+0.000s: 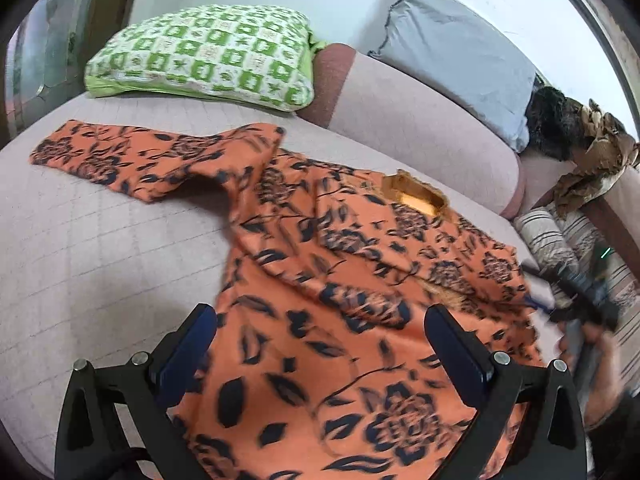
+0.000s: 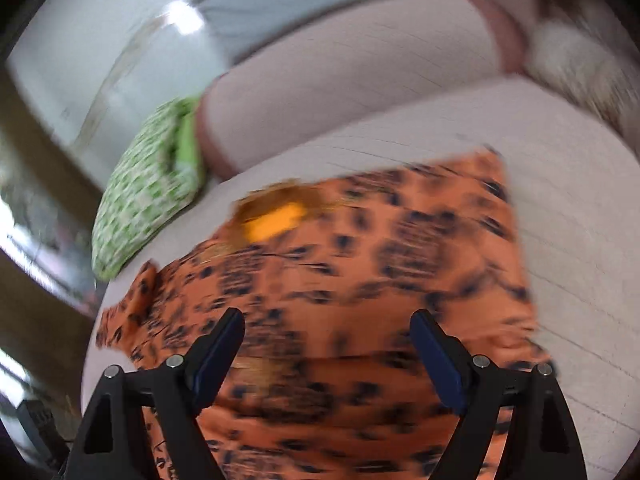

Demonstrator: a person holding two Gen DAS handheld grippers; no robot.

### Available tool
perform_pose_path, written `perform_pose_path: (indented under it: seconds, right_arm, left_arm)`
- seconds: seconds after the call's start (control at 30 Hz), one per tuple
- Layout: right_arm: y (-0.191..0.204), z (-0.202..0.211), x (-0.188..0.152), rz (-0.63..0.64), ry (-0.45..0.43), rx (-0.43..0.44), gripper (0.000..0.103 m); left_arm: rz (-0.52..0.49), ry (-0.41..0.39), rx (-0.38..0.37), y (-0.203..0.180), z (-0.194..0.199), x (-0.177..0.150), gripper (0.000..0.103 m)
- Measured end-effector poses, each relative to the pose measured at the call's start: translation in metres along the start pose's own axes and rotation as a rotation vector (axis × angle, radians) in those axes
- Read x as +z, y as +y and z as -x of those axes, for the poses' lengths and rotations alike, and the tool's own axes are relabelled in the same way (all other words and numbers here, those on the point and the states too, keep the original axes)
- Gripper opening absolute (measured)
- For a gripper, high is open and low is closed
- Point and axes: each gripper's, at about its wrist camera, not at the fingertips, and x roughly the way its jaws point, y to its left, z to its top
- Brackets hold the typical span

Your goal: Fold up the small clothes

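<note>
one orange floral top (image 1: 340, 280) on sofa (image 1: 100, 240); two pillows; left gripper (image 1: 320, 334) and right gripper (image 2: 328, 334) wide, empty

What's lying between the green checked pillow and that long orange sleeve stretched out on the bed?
Nothing but bare pale quilted bedcover. The left wrist view shows that strip clearly between the green checked pillow and the sleeve of the orange floral top.
</note>
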Motion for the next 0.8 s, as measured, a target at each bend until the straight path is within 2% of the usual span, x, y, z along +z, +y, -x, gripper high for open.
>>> perform_pose_path:
  seconds: [0.03,0.1,0.23,0.3,0.33,0.4,0.43,0.47,0.5,0.57,0.67,0.7,0.73,0.77,0.8]
  right_arm:
    - [-0.017,-0.005,-0.001,-0.052,0.02,0.006,0.087]
    - [-0.029,-0.007,-0.006,-0.089,0.02,0.086,0.087]
    - [-0.014,0.019,-0.014,-0.006,-0.067,0.167,0.087]
    - [-0.015,0.035,-0.014,0.003,-0.105,0.18,0.087]
    - [-0.019,0.043,-0.011,0.003,-0.123,0.178,0.087]
    - [-0.033,0.056,-0.001,-0.005,-0.141,0.167,0.087]
    - [-0.04,0.059,0.007,-0.008,-0.154,0.139,0.087]
    - [-0.047,0.06,0.014,-0.013,-0.16,0.109,0.087]
    - [-0.055,0.057,0.023,-0.025,-0.155,0.095,0.087]
    - [-0.074,0.031,0.046,-0.084,-0.073,0.109,0.087]
    - [-0.085,-0.009,0.062,-0.13,0.023,0.066,0.082]
    - [-0.086,-0.017,0.062,-0.141,0.051,0.068,0.066]
    - [-0.082,-0.028,0.06,-0.132,0.096,0.068,0.039]
    - [-0.074,-0.032,0.058,-0.095,0.115,0.048,0.021]
    - [-0.063,-0.029,0.056,-0.048,0.096,0.007,0.015]
  left_arm:
    - [-0.006,0.007,-0.008,-0.005,-0.003,0.007,0.103]
    - [-0.018,0.016,-0.02,-0.015,-0.013,0.023,0.103]
    - [-0.019,0.04,-0.041,-0.031,-0.052,0.061,0.103]
    - [-0.013,0.094,-0.007,-0.03,-0.085,0.074,0.1]
    - [-0.005,0.126,0.006,-0.028,-0.102,0.077,0.09]
    - [0.005,0.213,0.045,-0.021,-0.133,0.077,0.057]
    - [0.007,0.269,0.082,-0.016,-0.15,0.073,0.047]
    - [-0.023,0.262,0.119,-0.015,-0.159,0.07,0.042]
    - [-0.069,0.225,0.132,-0.02,-0.156,0.069,0.042]
    - [-0.126,0.221,0.174,-0.029,-0.156,0.065,0.039]
    - [-0.137,0.209,0.184,-0.03,-0.154,0.062,0.034]
    - [-0.132,0.209,0.18,-0.03,-0.154,0.062,0.034]
    - [-0.134,0.207,0.176,-0.029,-0.153,0.062,0.033]
    - [-0.141,0.206,0.176,-0.028,-0.153,0.061,0.033]
    - [-0.151,0.203,0.174,-0.028,-0.151,0.061,0.033]
